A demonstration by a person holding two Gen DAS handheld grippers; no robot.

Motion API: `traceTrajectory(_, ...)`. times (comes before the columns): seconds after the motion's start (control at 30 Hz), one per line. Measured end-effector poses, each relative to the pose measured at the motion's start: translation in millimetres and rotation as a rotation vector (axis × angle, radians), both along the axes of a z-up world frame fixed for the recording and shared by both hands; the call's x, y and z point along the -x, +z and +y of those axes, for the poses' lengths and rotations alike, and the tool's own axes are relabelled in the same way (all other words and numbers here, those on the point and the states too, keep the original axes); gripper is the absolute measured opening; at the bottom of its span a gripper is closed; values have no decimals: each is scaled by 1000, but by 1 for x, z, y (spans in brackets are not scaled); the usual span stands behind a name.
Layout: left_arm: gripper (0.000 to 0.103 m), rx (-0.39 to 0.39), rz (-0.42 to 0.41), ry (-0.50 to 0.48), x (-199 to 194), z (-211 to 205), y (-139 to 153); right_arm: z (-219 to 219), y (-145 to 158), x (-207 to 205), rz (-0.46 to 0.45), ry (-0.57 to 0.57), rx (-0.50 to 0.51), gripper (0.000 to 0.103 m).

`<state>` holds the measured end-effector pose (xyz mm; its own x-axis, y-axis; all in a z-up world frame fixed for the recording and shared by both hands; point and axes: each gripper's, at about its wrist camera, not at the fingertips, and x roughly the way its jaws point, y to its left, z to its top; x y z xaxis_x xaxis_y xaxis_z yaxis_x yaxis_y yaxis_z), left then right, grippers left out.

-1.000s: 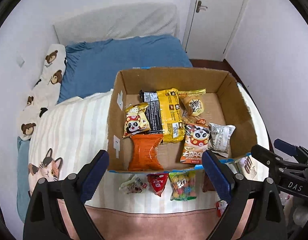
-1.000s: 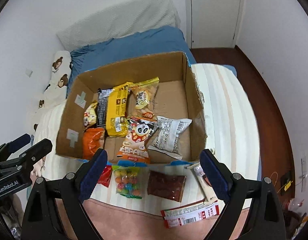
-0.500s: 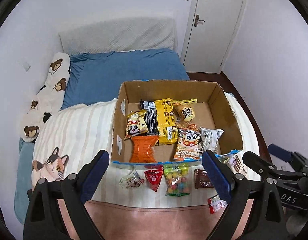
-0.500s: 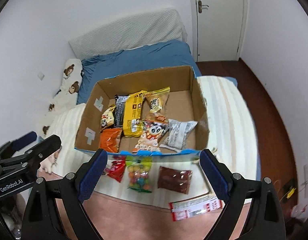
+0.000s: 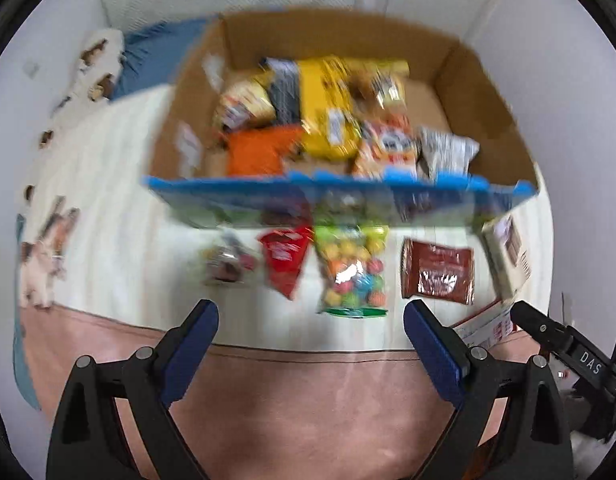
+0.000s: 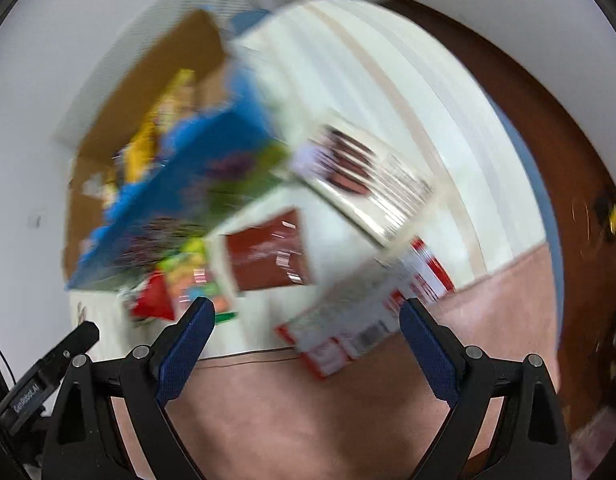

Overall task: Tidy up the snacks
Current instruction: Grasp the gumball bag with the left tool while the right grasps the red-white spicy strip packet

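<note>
A cardboard box (image 5: 480, 80) with a blue front wall sits on the bed and holds several snack packets. In front of it lie a clear wrapped snack (image 5: 228, 264), a red packet (image 5: 286, 256), a bag of coloured candy balls (image 5: 352, 268), a brown packet (image 5: 438, 272) and a cream packet (image 5: 506, 256). My left gripper (image 5: 310, 316) hangs open just short of the candy bag, holding nothing. The right wrist view is heavily blurred; my right gripper (image 6: 306, 312) is open above a red-and-white packet (image 6: 360, 320), beside the brown packet (image 6: 268, 256) and the cream packet (image 6: 364, 176).
The snacks rest on a white striped blanket (image 5: 108, 184) with a pink band (image 5: 300, 392) along its near edge. A blue sheet (image 5: 148, 52) and bear-print pillow (image 5: 96, 64) lie at the back left. Brown floor (image 6: 540, 128) runs along the bed's right side.
Both grippers have dropped toward the row of snacks in front of the box, which now looks much larger. The right view has rolled, tilting the box to the upper left. Both stay open.
</note>
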<state>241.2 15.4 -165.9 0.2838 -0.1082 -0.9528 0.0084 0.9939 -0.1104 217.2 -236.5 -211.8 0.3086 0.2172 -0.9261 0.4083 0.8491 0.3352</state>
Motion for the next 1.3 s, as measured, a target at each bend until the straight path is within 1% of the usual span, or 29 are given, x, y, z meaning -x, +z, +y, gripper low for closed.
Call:
traceTrajectory(0.1, 95, 1, 69, -31, -15, -17, -30, -12, -36, 5, 70, -97, -80, 96)
traceTrajectory(0.17, 95, -6, 117, -44, -26, -27, -51, -16, -57, 4, 118, -135, -122, 96)
traceTrajectory(0.27, 95, -8, 171, -43, -45, -38, -80, -12, -81, -4, 180, -133, -103, 96)
traceTrajectory(0.3, 92, -3, 180, -41, -50, -40, -86, -11, -84, -5, 186, -138, -94, 96)
traceTrajectory(0.33, 87, 5, 183, -40, -53, -42, -90, -9, -86, -6, 191, -147, -83, 96)
traceTrajectory(0.37, 74, 2, 191, -40, -57, -45, -95, -7, -87, -7, 198, -142, -70, 96)
traceTrajectory(0.4, 62, -2, 195, -41, -58, -47, -99, -3, -88, -9, 206, -130, -46, 92)
traceTrajectory(0.43, 57, -3, 201, -45, -60, -49, -103, 0, -88, -10, 209, -120, -22, 88)
traceTrajectory(0.47, 57, -3, 197, -45, -60, -50, -105, 4, -87, -12, 209, -102, 9, 83)
traceTrajectory(0.53, 56, -13, 178, -56, -54, -52, -105, 15, -83, -15, 197, -36, 59, 78)
traceTrajectory(0.6, 52, -18, 177, -71, -45, -53, -107, 23, -81, -14, 189, 24, 92, 75)
traceTrajectory(0.7, 52, -34, 180, -95, -20, -50, -108, 41, -79, -7, 182, 166, 154, 71)
traceTrajectory(0.73, 52, -29, 190, -94, -11, -46, -109, 51, -80, -3, 184, 241, 178, 71)
traceTrajectory(0.77, 52, -17, 206, -93, 2, -42, -111, 58, -80, 1, 183, 288, 192, 71)
traceTrajectory(0.87, 52, 3, 240, -83, 31, -30, -114, 85, -82, 21, 191, 462, 261, 71)
traceTrajectory(0.97, 52, 42, 291, -69, 65, -17, -118, 109, -86, 45, 212, 632, 307, 71)
traceTrajectory(1.03, 52, 64, 324, -64, 84, -12, -122, 120, -91, 60, 241, 728, 317, 74)
traceTrajectory(1.07, 52, 72, 340, -65, 91, -10, -125, 121, -92, 63, 251, 743, 310, 81)
traceTrajectory(1.1, 52, 74, 349, -63, 95, -10, -129, 121, -91, 65, 259, 739, 288, 88)
traceTrajectory(1.17, 54, 77, 372, -52, 100, -11, -140, 107, -87, 63, 249, 656, 201, 88)
traceTrajectory(1.2, 55, 73, 374, -50, 100, -11, -144, 97, -85, 62, 248, 585, 155, 88)
traceTrajectory(1.3, 57, 64, 384, -41, 94, -13, -153, 64, -89, 59, 270, 319, 19, 88)
